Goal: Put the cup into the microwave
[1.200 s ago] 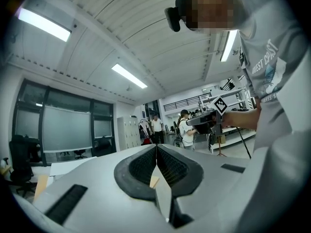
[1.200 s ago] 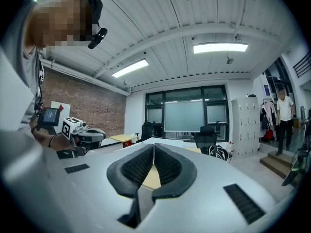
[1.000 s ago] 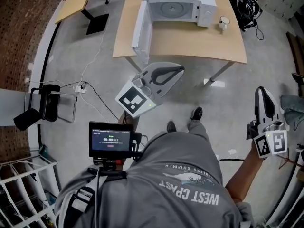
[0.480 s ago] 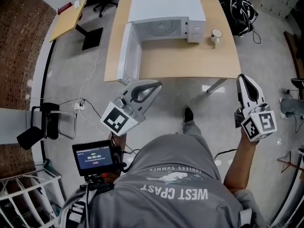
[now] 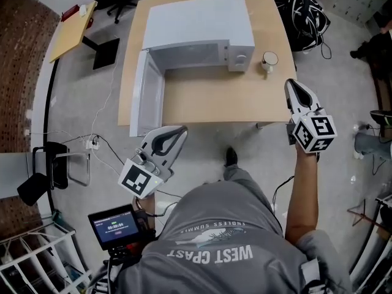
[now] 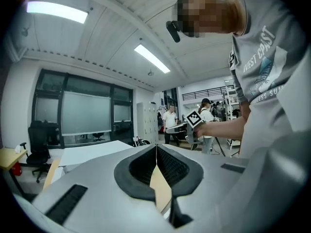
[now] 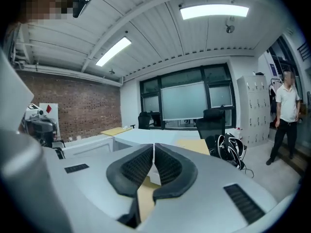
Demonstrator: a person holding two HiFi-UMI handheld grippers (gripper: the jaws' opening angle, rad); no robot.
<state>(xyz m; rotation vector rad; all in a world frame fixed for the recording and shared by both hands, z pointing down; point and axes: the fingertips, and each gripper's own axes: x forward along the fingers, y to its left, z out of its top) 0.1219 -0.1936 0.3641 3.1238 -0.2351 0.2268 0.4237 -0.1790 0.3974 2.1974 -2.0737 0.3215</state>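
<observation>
Holding nothing, with right gripper [image 5: 290, 84] and left gripper [image 5: 181, 130] both pinched together; could knock over the cup [image 5: 268, 59] beside the microwave [image 5: 196, 23] if not opened before reaching it

The microwave [image 5: 196, 22] hides its cavity under its roof (head view), the cup [image 5: 269, 59] too small for detail.

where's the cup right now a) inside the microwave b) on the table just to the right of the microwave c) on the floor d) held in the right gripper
b: the head view shows the cup standing on the table, beside the control-panel end of the open microwave.
</observation>
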